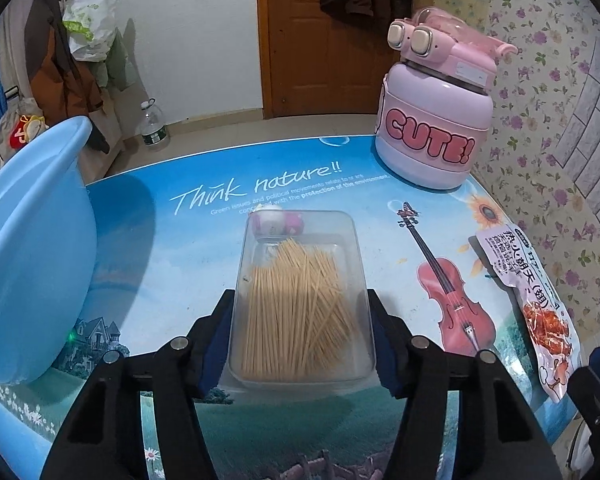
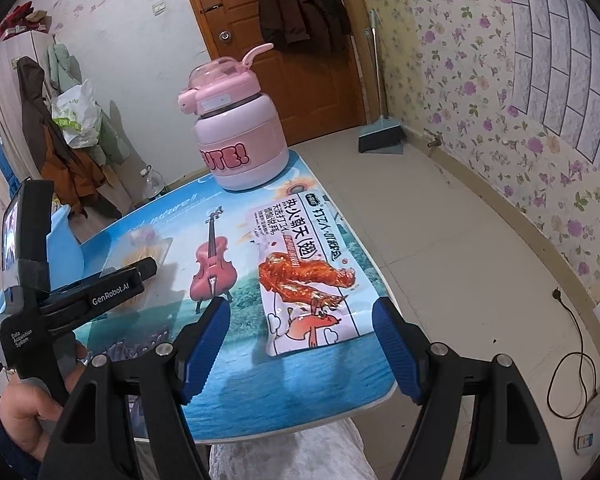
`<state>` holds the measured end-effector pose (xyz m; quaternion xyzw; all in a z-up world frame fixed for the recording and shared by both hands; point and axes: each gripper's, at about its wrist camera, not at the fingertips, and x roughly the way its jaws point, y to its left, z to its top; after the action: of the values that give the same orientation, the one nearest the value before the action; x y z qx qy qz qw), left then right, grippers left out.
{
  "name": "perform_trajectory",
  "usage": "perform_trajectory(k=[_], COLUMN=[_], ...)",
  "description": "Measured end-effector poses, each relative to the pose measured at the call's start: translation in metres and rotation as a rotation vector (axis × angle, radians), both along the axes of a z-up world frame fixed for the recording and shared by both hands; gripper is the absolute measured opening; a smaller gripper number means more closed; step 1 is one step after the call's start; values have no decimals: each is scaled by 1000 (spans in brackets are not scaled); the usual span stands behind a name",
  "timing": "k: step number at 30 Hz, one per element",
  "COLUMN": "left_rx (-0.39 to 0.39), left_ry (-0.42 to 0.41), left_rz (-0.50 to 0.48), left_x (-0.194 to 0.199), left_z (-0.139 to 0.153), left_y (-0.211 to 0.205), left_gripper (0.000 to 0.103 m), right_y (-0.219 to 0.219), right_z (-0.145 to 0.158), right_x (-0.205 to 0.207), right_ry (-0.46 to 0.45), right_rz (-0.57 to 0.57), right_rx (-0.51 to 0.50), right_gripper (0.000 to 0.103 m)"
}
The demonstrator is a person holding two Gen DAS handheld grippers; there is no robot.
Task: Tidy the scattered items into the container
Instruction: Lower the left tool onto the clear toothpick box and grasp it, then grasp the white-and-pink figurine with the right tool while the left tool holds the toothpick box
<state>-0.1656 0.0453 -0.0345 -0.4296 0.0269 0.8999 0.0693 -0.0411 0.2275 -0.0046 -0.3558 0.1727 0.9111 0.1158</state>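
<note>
Left gripper (image 1: 300,344) fingers flank the clear toothpick box (image 1: 300,300), pads against both long sides (box resting on the table (image 1: 180,240)). Right gripper (image 2: 300,344) fingers stand apart, empty; the snack packet (image 2: 304,272) lies just ahead between them.

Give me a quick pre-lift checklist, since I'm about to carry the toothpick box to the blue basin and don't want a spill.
1. Left gripper astride the toothpick box, pads at both long sides: ok.
2. Firm squeeze on the walls: cannot tell.
3. Lid on the box: cannot tell; the clear plastic hides it.
4. Blue basin at the left, mouth facing the box: ok.
5. Small pink-and-white item lies against the box's far end and may shift: not ok.
6. Right gripper open over the snack packet, away from the box: ok.
</note>
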Motion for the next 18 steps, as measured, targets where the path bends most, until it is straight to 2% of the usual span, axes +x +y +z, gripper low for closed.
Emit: perform_trajectory(k=[10,18], left_rx=[20,32], left_ry=[-3,-5], left_rz=[-1,11], left_x=[9,18], left_z=[2,3], left_y=[-15,-31], left_gripper=[58,58], right_y=[-6,-25], right_z=[13,26], right_x=[-21,-57], right_ry=[12,32], right_rz=[28,97], right_rx=[47,72], right_gripper=[75,75])
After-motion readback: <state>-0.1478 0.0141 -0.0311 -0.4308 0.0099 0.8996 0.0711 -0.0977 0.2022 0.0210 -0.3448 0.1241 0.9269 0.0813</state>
